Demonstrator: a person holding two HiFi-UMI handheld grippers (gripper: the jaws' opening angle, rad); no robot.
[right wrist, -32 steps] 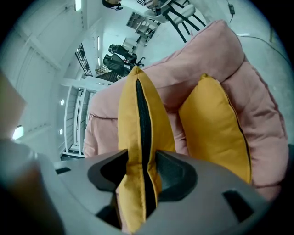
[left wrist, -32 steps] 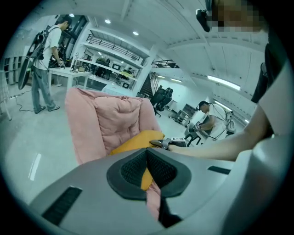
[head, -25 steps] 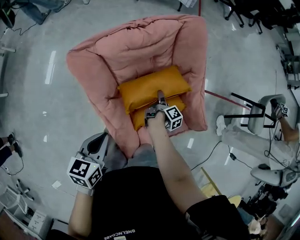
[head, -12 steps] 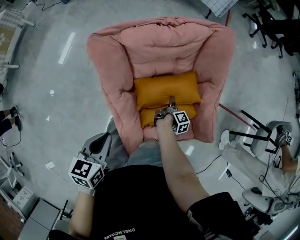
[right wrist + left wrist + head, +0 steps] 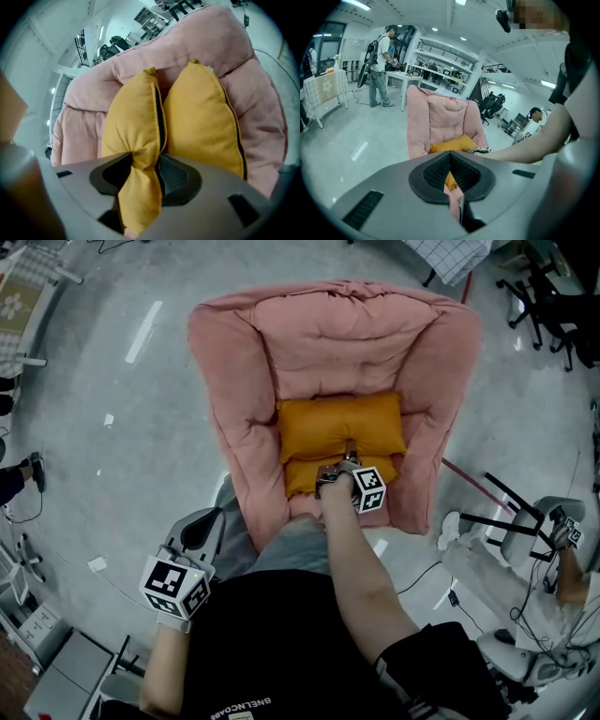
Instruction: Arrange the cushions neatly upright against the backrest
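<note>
Between the jaws of the right gripper [image 5: 146, 177] sits a bunched edge of the held cushion [image 5: 133, 126], yellow, and the pads are clenched on this fold. Just right of the jaws is the second cushion [image 5: 204, 119], also yellow, and it touches the held one along a dark seam. Beyond and around both cushions the pink armchair [image 5: 89, 129] fills the view, with its padded backrest straight ahead of the jaws.

Seen from these jaws, the held cushion shows its thin side. Its long axis runs straight away from the jaws toward the backrest, with one corner pointing far forward.

The left gripper [image 5: 450, 171] has its jaws pressed together on nothing. Far ahead of them stands the armchair. The person's forearm [image 5: 525, 150] crosses to the right. Far left, another person [image 5: 379, 65] stands near a table [image 5: 405, 75].
</note>
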